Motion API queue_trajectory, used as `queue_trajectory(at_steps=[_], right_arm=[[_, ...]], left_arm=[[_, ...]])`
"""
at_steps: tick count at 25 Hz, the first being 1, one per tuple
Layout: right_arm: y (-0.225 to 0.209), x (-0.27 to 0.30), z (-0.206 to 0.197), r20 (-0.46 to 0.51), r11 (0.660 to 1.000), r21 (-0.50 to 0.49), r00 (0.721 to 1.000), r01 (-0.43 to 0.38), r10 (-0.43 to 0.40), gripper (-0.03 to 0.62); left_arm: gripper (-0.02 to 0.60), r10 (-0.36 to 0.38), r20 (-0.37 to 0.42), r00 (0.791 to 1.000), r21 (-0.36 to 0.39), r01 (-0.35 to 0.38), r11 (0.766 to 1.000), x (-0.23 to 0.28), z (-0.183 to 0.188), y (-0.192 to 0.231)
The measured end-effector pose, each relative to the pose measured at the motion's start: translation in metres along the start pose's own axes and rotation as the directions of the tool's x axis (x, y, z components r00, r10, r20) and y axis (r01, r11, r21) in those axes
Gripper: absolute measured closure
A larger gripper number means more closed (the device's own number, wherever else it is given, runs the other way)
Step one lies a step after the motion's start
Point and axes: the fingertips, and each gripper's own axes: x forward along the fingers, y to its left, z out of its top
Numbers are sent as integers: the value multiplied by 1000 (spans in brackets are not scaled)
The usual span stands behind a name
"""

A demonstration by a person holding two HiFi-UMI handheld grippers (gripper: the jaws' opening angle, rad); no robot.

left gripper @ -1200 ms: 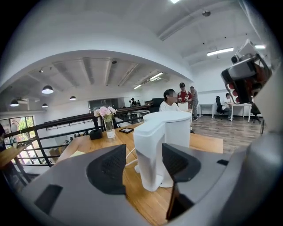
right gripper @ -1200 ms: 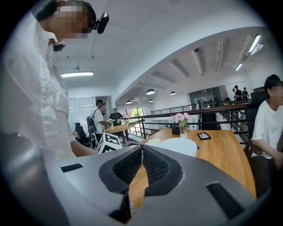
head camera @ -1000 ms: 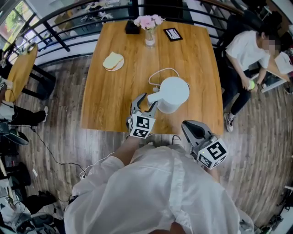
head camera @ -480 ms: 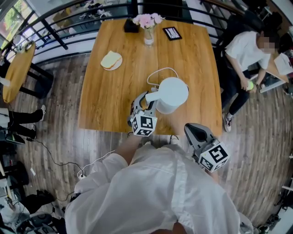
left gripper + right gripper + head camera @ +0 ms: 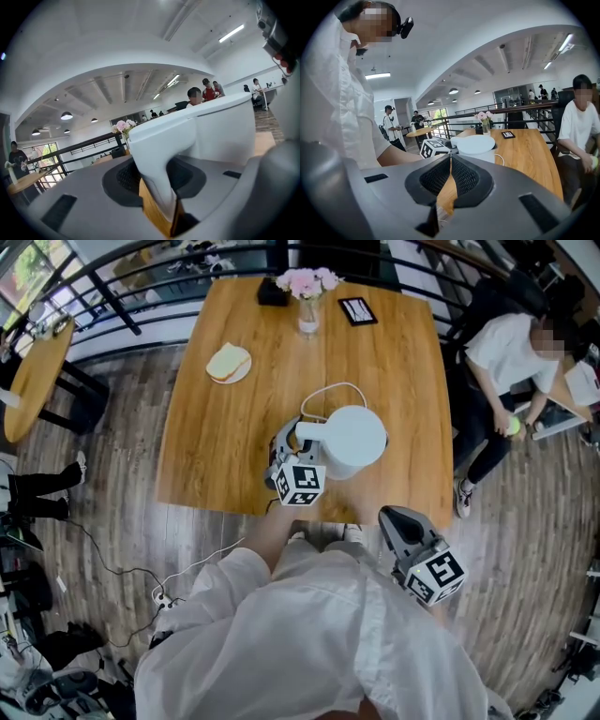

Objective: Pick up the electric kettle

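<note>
Now left gripper (image 5: pixel 289 448) fingers, just closing, seemingly clamp the electric kettle (image 5: pixel 354 442) handle (image 5: pixel 311 433); right gripper (image 5: pixel 392 519) fingers together.

White electric kettle (image 5: pixel 356 439), handle between grey fingers (image 5: pixel 65 211) with black mesh-patterned pads (image 5: pixel 126 180). Honey-brown wood-grain table (image 5: pixel 394 362) under the fingers; black-and-white square-marked cube (image 5: pixel 301 484) behind them; pink flowers (image 5: pixel 302 282) beyond.

Table (image 5: pixel 225 427) w/ kettle (image 5: pixel 354 439), vase (image 5: pixel 307 317), plate (image 5: pixel 231 365)

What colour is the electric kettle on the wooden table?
The kettle is white; the head view shows it best.
</note>
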Motion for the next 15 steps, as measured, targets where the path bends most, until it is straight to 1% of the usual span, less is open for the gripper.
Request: queue_trajectory(at_steps=[3, 5, 8, 12, 15], right_arm=[[-3, -4, -4, -9, 1000, 16, 1000, 8, -8, 579], [-6, -6, -8, -16, 1000, 26, 1000, 14, -13, 579], [-15, -8, -13, -27, 999, 44, 999, 24, -23, 579], [-27, -12, -18, -45, 997, 62, 998, 35, -32, 579], [-36, -11, -19, -52, 997, 70, 998, 39, -36, 579]], left_arm=[[459, 0, 4, 1000, -7, 0, 1000, 10, 1, 2], [471, -6, 17, 1000, -32, 6, 999, 16, 1, 4], [473, -21, 48, 999, -72, 24, 997, 25, 3, 9], [475, -65, 94, 993, -113, 76, 991, 37, 6, 11], [516, -108, 137, 985, -172, 131, 976, 45, 11, 9]])
